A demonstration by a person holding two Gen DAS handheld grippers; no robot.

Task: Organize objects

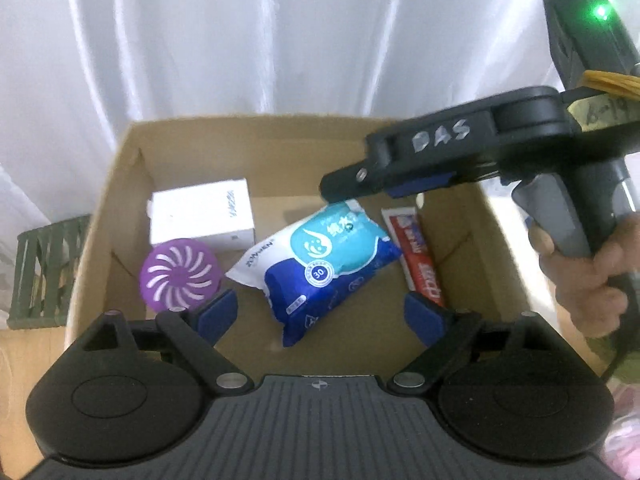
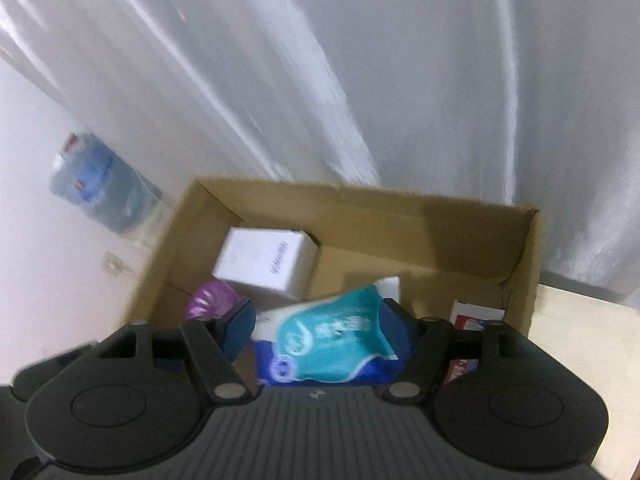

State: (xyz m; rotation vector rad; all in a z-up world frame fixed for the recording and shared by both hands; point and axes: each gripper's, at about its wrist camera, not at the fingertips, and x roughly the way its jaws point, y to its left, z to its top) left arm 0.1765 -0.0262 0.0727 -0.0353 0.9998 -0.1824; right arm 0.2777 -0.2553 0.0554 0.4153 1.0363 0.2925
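box (image 1: 100, 216) – matt cardboard | wipes pack (image 1: 320, 264) – glossy plastic film | curtain (image 1: 240, 40) – sheeny cloth

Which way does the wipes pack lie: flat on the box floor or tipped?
Tipped: the wipes pack leans slantwise inside the cardboard box.

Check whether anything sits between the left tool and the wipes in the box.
Nothing visible does. The left tool stands open just above the wipes. The right tool is over their far end, not in between.
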